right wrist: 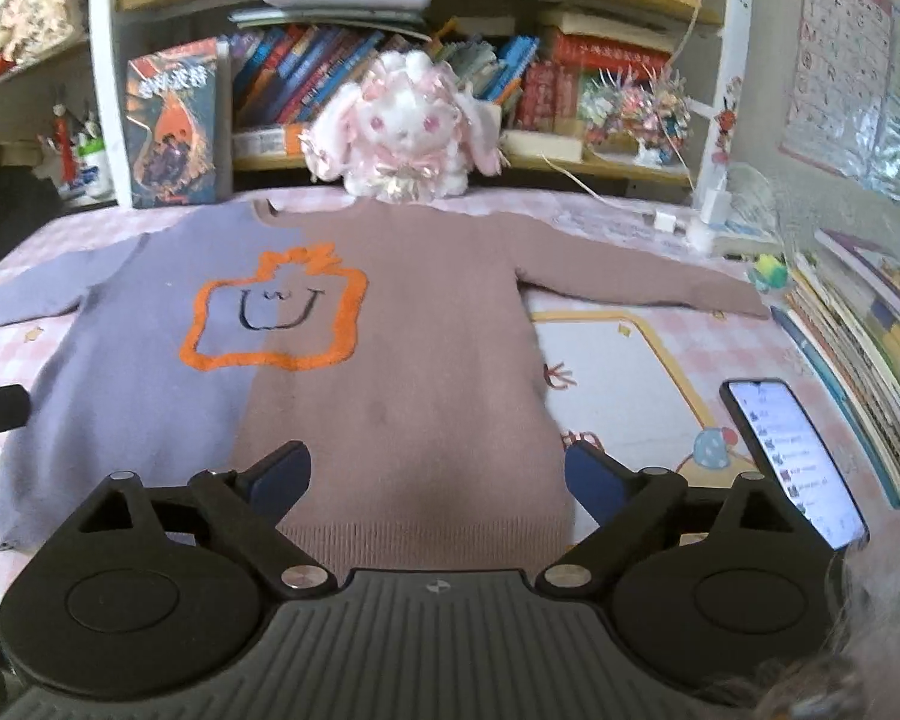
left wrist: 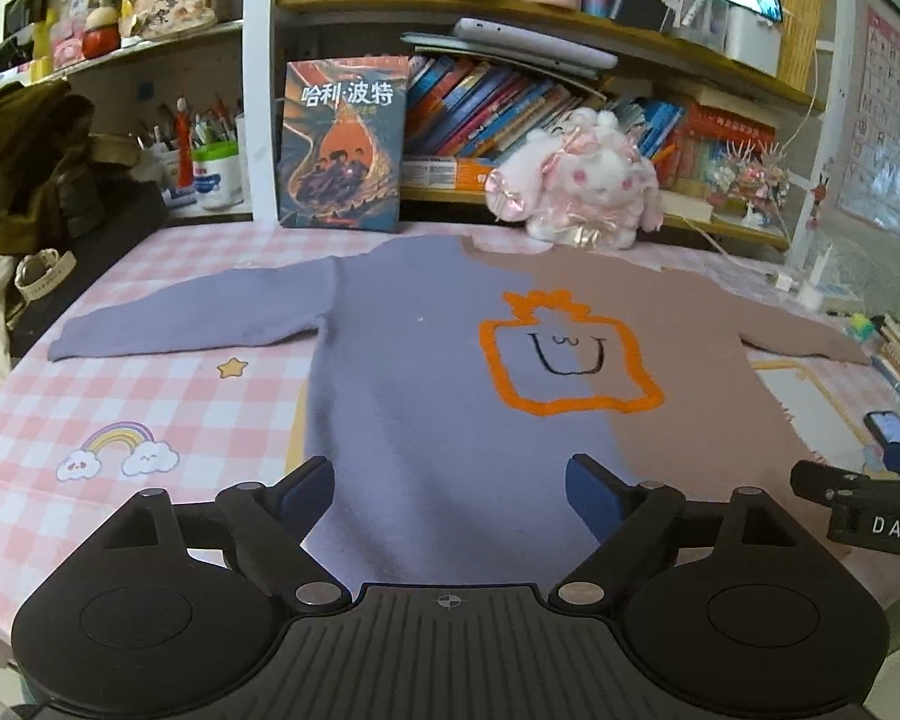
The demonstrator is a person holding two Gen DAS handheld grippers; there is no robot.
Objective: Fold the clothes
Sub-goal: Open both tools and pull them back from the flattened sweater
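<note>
A two-tone sweater (left wrist: pixel 426 372) (right wrist: pixel 402 324), purple on its left half and dusty pink on its right, lies flat on the desk with both sleeves spread out. An orange outlined face motif (left wrist: pixel 564 354) (right wrist: pixel 276 312) marks its chest. My left gripper (left wrist: pixel 450 489) hovers open over the purple lower part, with nothing between its fingers. My right gripper (right wrist: pixel 438 477) stands open above the pink hem, its jaws wide and clear of the fabric. The right gripper's black body (left wrist: pixel 870 510) shows at the right edge of the left wrist view.
A pink checked mat (left wrist: pixel 120 408) covers the desk. A plush rabbit (right wrist: pixel 402 126) and a standing book (left wrist: pixel 342 144) sit behind the collar, below crowded shelves. A lit phone (right wrist: pixel 792 456) and stacked books (right wrist: pixel 858 336) lie at the right. A dark jacket (left wrist: pixel 24 168) sits at the left.
</note>
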